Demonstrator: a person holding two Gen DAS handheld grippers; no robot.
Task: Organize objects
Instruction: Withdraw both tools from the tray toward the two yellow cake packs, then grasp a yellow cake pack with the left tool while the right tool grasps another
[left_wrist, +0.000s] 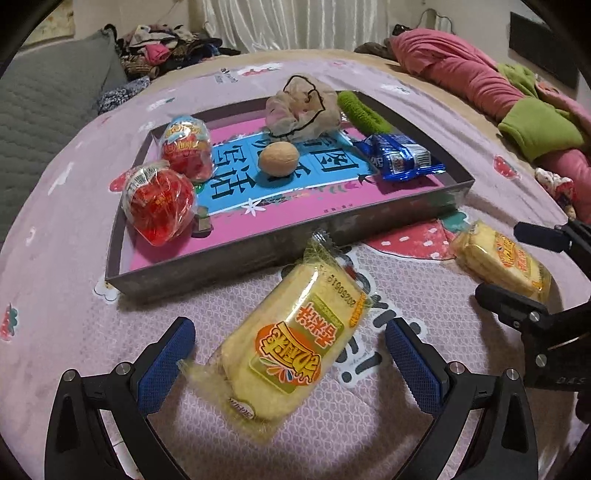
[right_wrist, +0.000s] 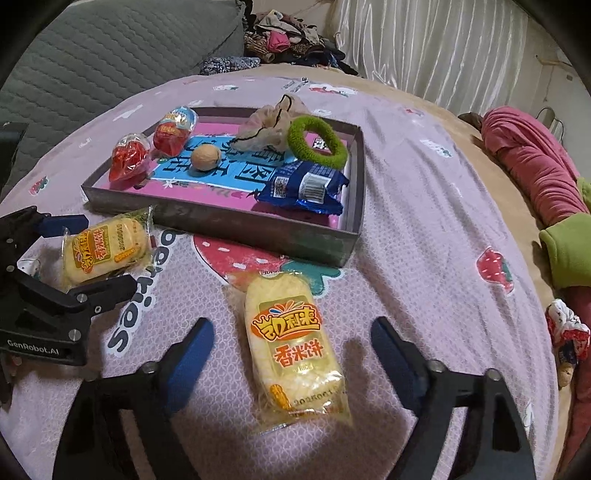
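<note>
- Left wrist view showed the pink bedspread (left_wrist: 424, 122) carrying everything, with a grey quilted cushion (left_wrist: 51, 96) at its far left edge and a pink-and-green bundle of bedding (left_wrist: 480, 81) along its right edge.
- A shallow grey tray (left_wrist: 229, 254) with a pink-and-blue printed floor sat in the middle of the bedspread.
- Left gripper (left_wrist: 290, 363) stood wide, its 2 blue pads either side of a yellow rice-cracker packet (left_wrist: 291, 339) that lay on the bedspread just outside the tray's near edge; whether the left pad touched the wrapper could not be told.
- Right gripper (right_wrist: 291, 363) was likewise spread wide around a second yellow rice-cracker packet (right_wrist: 291, 347), apart from both pads, lying on the bedspread near the tray's near right corner.
- Inside the tray, a blue snack wrapper (left_wrist: 399, 157) lay against the right edge.
- A crumpled beige mesh pouch (left_wrist: 303, 107) sat at the far edge.
- A green fuzzy ring (right_wrist: 317, 142) rested in the far right corner, leaning on the rim.
- 2 red-wrapped sweets, one nearer (left_wrist: 159, 201) and one farther (left_wrist: 186, 147), sat along the left edge.
- A walnut (left_wrist: 277, 158) lay near the tray's middle.
- A small brown block (left_wrist: 202, 223), too small to identify, sat beside the nearer sweet.
</note>
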